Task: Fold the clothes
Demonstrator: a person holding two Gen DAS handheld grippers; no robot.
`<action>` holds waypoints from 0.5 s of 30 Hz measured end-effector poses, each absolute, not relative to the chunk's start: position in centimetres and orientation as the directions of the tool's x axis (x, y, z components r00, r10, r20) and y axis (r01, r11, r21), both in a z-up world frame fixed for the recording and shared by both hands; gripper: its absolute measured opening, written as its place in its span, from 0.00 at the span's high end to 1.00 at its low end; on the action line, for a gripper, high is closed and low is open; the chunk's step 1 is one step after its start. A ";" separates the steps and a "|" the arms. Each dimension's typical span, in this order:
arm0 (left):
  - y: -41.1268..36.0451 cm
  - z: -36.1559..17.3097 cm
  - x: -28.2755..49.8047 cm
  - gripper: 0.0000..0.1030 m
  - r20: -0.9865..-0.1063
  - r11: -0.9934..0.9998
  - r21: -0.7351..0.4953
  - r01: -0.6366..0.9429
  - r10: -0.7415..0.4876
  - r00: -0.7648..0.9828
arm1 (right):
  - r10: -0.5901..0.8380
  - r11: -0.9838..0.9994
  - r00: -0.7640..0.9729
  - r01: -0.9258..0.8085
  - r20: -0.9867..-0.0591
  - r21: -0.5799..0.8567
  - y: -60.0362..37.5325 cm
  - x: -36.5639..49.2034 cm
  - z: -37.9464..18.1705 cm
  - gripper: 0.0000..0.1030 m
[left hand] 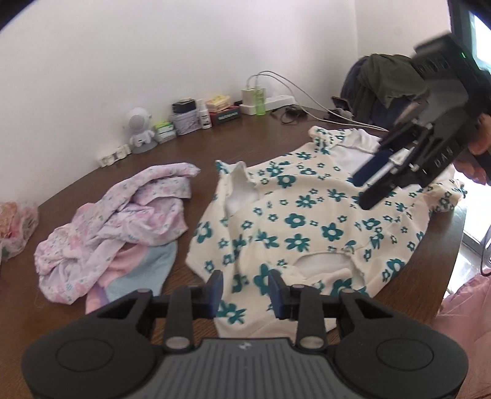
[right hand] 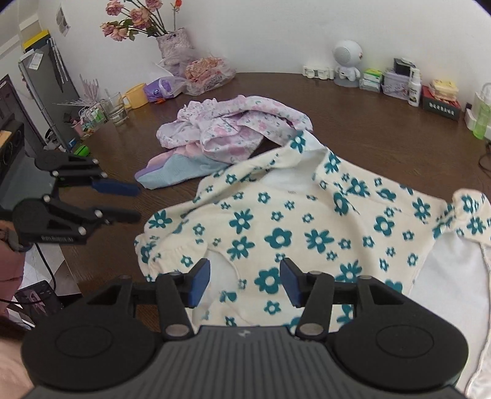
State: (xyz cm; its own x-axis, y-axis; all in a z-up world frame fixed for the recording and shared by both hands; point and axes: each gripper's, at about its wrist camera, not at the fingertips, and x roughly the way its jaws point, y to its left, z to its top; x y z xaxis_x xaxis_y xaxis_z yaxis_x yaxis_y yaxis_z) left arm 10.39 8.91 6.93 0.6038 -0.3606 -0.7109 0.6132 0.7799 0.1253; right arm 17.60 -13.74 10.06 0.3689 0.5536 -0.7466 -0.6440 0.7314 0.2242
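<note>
Cream top printed with teal flowers, white lining. At its ten o'clock, a crumpled garment in pale lilac with pink blossoms, over a pink and light-blue cloth. Dark brown wood-grain table; yellow mug further toward ten o'clock.

— What sort of place is this?

— A home, a lived-in room. A dark wooden table stands against a plain white wall, and along the wall sit household bits: a vase of dried roses, a yellow mug, drinking glasses, a small astronaut figure.

— Anything else?

— A power strip with chargers, a spray bottle, and floral clothes heaped on the table.
</note>
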 end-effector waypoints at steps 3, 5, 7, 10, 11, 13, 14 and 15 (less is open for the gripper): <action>6.2 4.7 11.3 0.76 -0.750 0.757 0.110 0.645 -0.362 0.554 | 0.549 0.720 0.366 -0.664 -0.751 0.203 -10.5 20.3 11.6 0.51; 5.4 3.7 11.6 0.76 -0.760 0.759 0.114 0.640 -0.348 0.548 | 0.519 0.743 0.375 -0.642 -0.768 0.189 -8.1 23.5 11.2 0.51; 5.0 3.1 11.6 0.76 -0.764 0.764 0.116 0.635 -0.340 0.549 | 0.490 0.768 0.360 -0.609 -0.794 0.198 -6.3 26.4 9.9 0.50; 5.3 2.8 11.7 0.76 -0.762 0.775 0.110 0.623 -0.336 0.553 | 0.498 0.772 0.310 -0.584 -0.809 0.251 -4.4 29.8 7.6 0.50; 5.5 2.7 11.8 0.76 -0.762 0.776 0.104 0.622 -0.339 0.551 | 0.503 0.772 0.294 -0.576 -0.813 0.270 -3.9 30.8 6.9 0.50; 5.8 2.6 12.0 0.76 -0.762 0.780 0.091 0.619 -0.346 0.547 | 0.504 0.776 0.261 -0.555 -0.823 0.299 -3.0 32.4 5.5 0.52; 5.9 2.5 12.1 0.76 -0.761 0.781 0.081 0.620 -0.353 0.544 | 0.506 0.778 0.244 -0.542 -0.827 0.317 -2.6 33.0 5.0 0.67; 5.9 2.4 12.3 0.79 -0.760 0.781 0.071 0.620 -0.360 0.541 | 0.533 0.771 0.220 -0.525 -0.817 0.361 -2.5 33.4 4.6 0.82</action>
